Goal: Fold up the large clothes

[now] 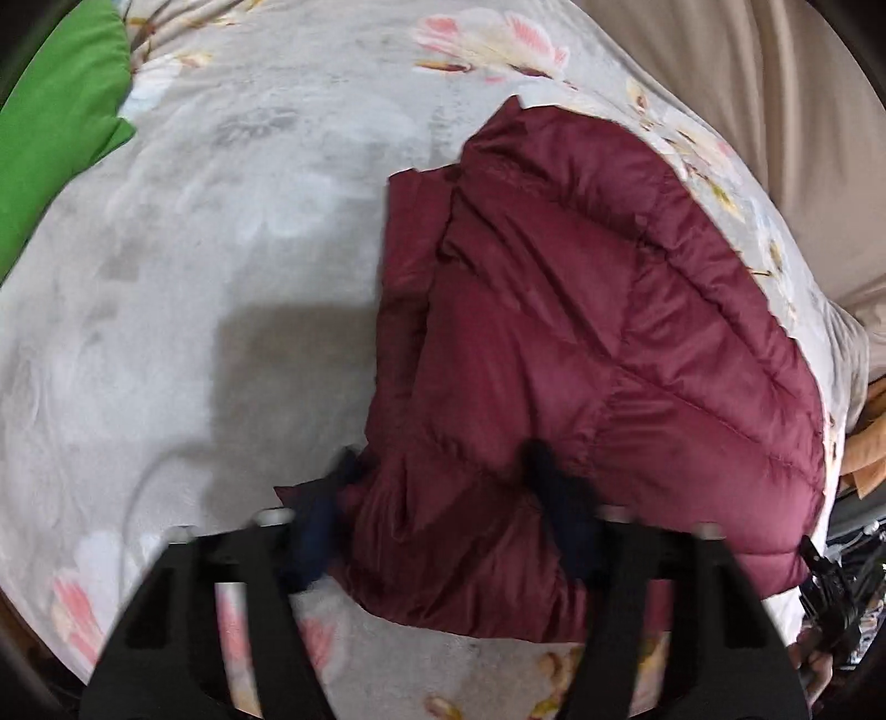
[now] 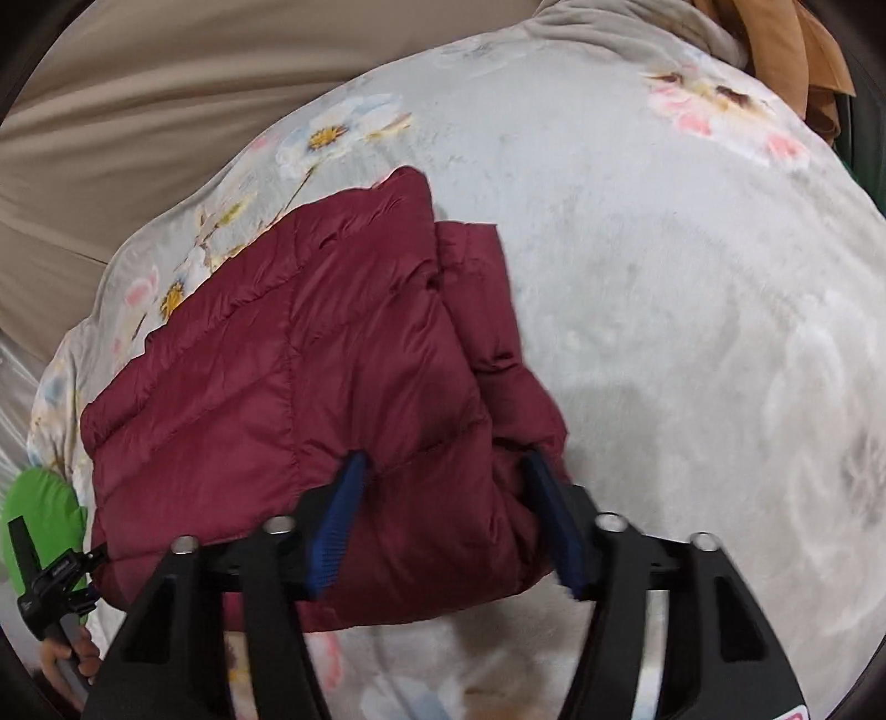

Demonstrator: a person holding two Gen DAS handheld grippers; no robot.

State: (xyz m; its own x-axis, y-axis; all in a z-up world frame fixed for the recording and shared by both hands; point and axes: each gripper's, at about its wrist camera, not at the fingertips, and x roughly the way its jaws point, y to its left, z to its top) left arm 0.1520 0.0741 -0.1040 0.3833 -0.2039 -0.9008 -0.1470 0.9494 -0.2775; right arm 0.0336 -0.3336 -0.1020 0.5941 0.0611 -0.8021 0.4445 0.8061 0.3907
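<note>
A folded maroon puffer jacket (image 1: 581, 304) lies on a grey floral blanket (image 1: 221, 249). In the left wrist view my left gripper (image 1: 443, 498) has a thick fold at the jacket's near left corner filling the gap between its blue pads. Both pads (image 1: 559, 498) press into the fabric. In the right wrist view the same jacket (image 2: 332, 343) sits left of centre on the blanket (image 2: 664, 277). My right gripper (image 2: 446, 487) is shut on the jacket's near right corner, with puffy fabric bulging between its pads (image 2: 343, 498).
A green cloth (image 1: 55, 111) lies at the blanket's far left edge. A beige sheet (image 2: 138, 111) stretches beyond the blanket. An orange-brown cloth (image 2: 786, 44) is bunched at one corner. A hand (image 2: 72, 648) shows at the lower left of the right wrist view.
</note>
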